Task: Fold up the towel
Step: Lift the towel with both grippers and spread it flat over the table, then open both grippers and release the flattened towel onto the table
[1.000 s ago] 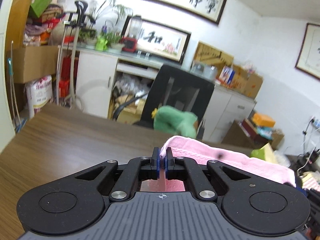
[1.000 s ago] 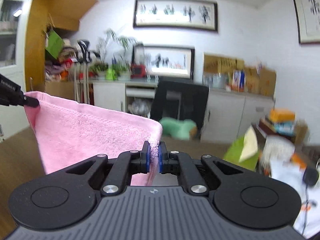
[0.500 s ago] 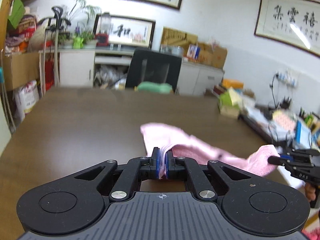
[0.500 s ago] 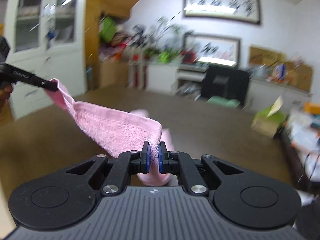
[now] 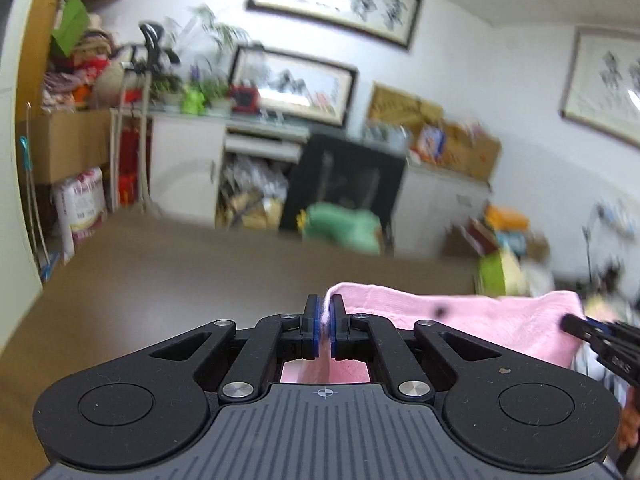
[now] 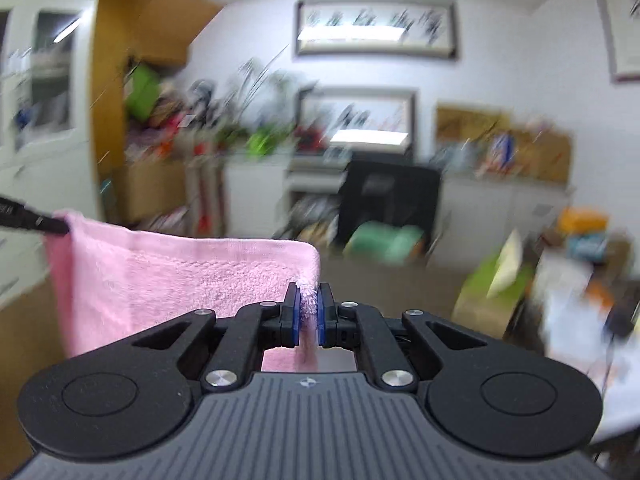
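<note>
Now the pink towel [image 6: 180,276] hangs above the counter [image 5: 168,292], stretched between left tool [image 5: 325,330] and right tool [image 6: 307,316], each clenched on a top corner; soft, light cloth, best held by corners.

Towel [image 5: 472,316] probably above table [image 5: 160,280]

White walls [image 5: 480,60], framed calligraphy [image 5: 334,0], white cabinets [image 5: 188,168], brown table [image 5: 180,280].

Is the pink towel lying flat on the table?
No, the towel hangs stretched in the air between the right gripper and the left gripper.
</note>
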Action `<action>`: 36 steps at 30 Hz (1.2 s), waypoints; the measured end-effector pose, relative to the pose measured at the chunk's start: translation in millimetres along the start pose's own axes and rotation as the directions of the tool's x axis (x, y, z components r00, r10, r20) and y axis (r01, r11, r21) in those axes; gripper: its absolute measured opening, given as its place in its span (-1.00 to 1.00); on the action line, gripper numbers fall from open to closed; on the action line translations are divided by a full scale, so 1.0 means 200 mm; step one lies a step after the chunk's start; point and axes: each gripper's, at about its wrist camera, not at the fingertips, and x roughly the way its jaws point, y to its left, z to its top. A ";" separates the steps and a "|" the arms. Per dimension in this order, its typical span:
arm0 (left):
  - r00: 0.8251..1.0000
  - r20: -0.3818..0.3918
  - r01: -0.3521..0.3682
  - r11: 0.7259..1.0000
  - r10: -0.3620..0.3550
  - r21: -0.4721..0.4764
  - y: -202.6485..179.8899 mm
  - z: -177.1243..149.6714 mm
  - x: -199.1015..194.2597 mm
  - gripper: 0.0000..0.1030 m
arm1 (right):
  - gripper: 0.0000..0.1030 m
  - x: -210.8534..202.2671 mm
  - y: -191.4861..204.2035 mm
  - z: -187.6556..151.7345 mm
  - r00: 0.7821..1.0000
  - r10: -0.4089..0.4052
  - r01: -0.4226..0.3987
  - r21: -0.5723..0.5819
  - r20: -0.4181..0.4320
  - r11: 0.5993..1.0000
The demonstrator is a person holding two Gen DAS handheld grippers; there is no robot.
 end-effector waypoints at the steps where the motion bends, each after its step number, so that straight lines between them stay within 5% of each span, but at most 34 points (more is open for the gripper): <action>1: 0.999 0.047 0.007 1.000 -0.006 -0.020 -0.02 0.11 -0.01 -0.93 | -0.84 0.01 -0.02 0.08 1.000 -0.003 0.003 0.000 0.030 1.000; 6: 0.979 0.200 0.044 0.999 -0.042 -0.003 -0.05 0.26 -0.20 -0.92 | -0.84 -0.10 -0.04 0.29 0.989 0.017 -0.009 -0.055 0.149 0.998; 10: 0.985 0.154 0.063 0.994 -0.077 0.090 -0.03 0.00 -0.30 -0.91 | -0.83 -0.20 -0.06 0.04 0.996 0.067 -0.061 -0.102 0.063 0.993; 14: 0.996 -0.008 0.088 0.984 -0.088 0.153 0.02 -0.44 -0.28 -0.90 | -0.83 -0.31 0.01 -0.39 0.989 0.100 -0.118 -0.170 -0.112 0.978; 16: 0.993 -0.080 0.095 0.980 -0.082 0.173 0.05 -0.64 -0.25 -0.90 | -0.83 -0.39 0.07 -0.59 0.975 0.114 -0.153 -0.203 -0.191 0.967; 18: 0.988 -0.138 0.093 0.985 -0.073 0.143 0.10 -0.76 -0.21 -0.89 | -0.83 -0.47 0.10 -0.77 0.938 0.205 -0.260 -0.175 -0.279 0.950; 21: 0.975 -0.200 0.122 0.987 -0.100 0.104 0.13 -0.83 -0.16 -0.88 | -0.83 -0.57 0.20 -0.90 0.887 0.306 -0.385 -0.186 -0.346 0.904; 24: 0.961 -0.253 0.146 0.983 -0.114 0.110 0.09 -0.88 -0.09 -0.87 | -0.80 -0.63 0.30 -0.97 0.859 0.329 -0.440 -0.239 -0.391 0.865; 28: 0.947 -0.276 0.209 0.969 -0.168 0.129 -0.03 -0.90 -0.04 -0.83 | -0.69 -0.66 0.35 -0.98 0.832 0.372 -0.497 -0.255 -0.411 0.829; 32: 0.937 -0.282 0.251 0.957 -0.204 0.144 -0.17 -0.89 0.07 -0.42 | -0.52 -0.70 0.33 -0.96 0.810 0.414 -0.534 -0.234 -0.415 0.812; 34: 0.933 -0.296 0.259 0.954 -0.206 0.153 -0.22 -0.90 0.15 -0.27 | -0.08 -0.75 0.27 -0.95 0.802 0.442 -0.552 -0.217 -0.401 0.805; 36: 0.923 -0.320 0.275 0.949 -0.215 0.156 -0.28 -0.92 0.23 -0.16 | 0.02 -0.80 0.21 -0.92 0.807 0.485 -0.563 -0.189 -0.338 0.805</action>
